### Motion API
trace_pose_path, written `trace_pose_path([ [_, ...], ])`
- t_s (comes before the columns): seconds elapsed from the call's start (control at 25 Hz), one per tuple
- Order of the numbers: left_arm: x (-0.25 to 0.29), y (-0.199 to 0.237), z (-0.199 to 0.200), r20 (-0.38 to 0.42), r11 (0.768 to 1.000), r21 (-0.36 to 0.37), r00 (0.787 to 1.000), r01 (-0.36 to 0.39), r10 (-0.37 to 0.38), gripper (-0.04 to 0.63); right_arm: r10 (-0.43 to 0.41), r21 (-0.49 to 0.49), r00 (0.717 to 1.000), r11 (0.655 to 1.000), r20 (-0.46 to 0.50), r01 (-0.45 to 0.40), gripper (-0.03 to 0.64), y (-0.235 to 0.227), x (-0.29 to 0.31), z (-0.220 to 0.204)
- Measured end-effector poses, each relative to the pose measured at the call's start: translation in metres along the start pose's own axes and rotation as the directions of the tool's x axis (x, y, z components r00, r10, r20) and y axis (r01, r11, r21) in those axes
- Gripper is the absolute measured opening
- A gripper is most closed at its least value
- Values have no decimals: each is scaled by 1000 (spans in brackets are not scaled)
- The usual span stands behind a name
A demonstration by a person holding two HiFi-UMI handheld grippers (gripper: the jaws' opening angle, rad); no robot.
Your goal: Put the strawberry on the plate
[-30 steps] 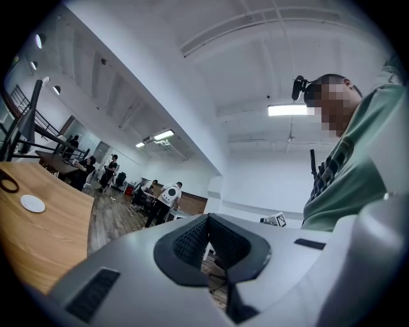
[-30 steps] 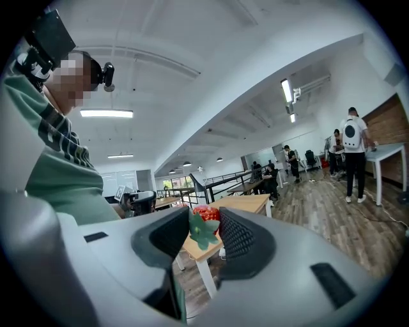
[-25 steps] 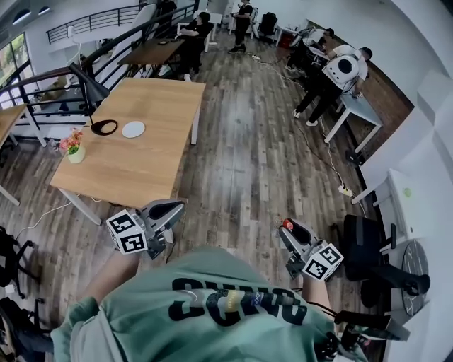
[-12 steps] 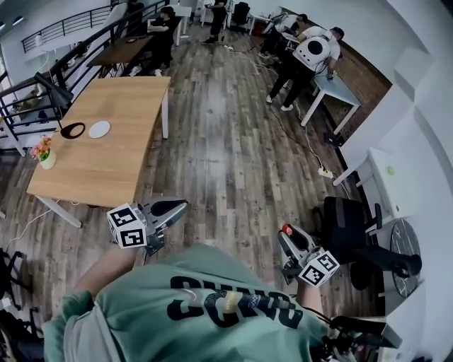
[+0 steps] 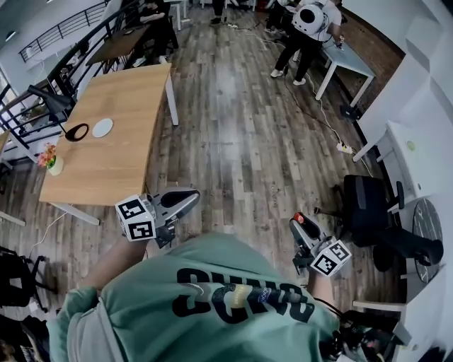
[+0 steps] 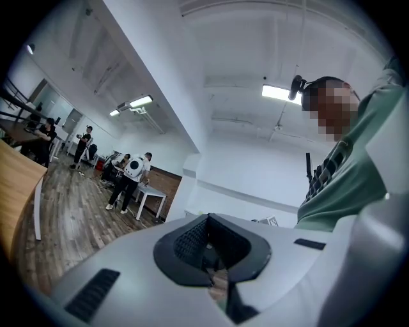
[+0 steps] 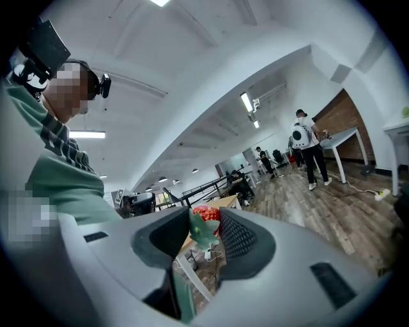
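Observation:
A red strawberry [image 7: 206,214] with green leaves sits between the jaws of my right gripper [image 7: 208,220], which is shut on it. In the head view the strawberry [image 5: 299,216] shows as a red spot at the tip of the right gripper [image 5: 300,222], low right, over the wooden floor. The small white plate [image 5: 102,127] lies on the wooden table [image 5: 127,106] at the upper left, far from both grippers. My left gripper [image 5: 191,198] is held near the table's front corner; in the left gripper view its jaws [image 6: 208,223] meet with nothing between them.
On the table beside the plate are a black ring-shaped lamp base [image 5: 76,132] and a flower pot [image 5: 52,162]. A black office chair [image 5: 368,212] stands at the right next to a white desk [image 5: 407,152]. People stand round a far desk [image 5: 311,21]. A railing [image 5: 42,78] runs at the left.
The whole view has shifted as the person moves across the floor. Both grippers travel along with it, and the strawberry stays gripped in the right one.

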State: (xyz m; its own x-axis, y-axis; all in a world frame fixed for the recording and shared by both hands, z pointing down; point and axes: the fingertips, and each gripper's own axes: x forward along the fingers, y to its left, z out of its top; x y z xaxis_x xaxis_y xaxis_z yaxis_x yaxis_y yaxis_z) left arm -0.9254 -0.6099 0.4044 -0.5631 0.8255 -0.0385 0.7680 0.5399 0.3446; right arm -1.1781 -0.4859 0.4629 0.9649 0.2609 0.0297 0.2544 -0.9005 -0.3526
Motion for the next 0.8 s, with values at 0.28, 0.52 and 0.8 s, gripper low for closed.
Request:
trace_pose_path([
  [0.28,9,89,18,57,998,-51,998,26,-23,3,-21,-37,999,999,-43,19,149,-31,79,20],
  [0.52,9,187,64,78,999,-37,996,39,-36,3,-15,-91,998,996,-57,9,149,-44,173,54],
  [0.8,15,275,90,75,997,-43,995,64,-60,3,-21,-102,998,995,-62,14,149,-73,259,65],
])
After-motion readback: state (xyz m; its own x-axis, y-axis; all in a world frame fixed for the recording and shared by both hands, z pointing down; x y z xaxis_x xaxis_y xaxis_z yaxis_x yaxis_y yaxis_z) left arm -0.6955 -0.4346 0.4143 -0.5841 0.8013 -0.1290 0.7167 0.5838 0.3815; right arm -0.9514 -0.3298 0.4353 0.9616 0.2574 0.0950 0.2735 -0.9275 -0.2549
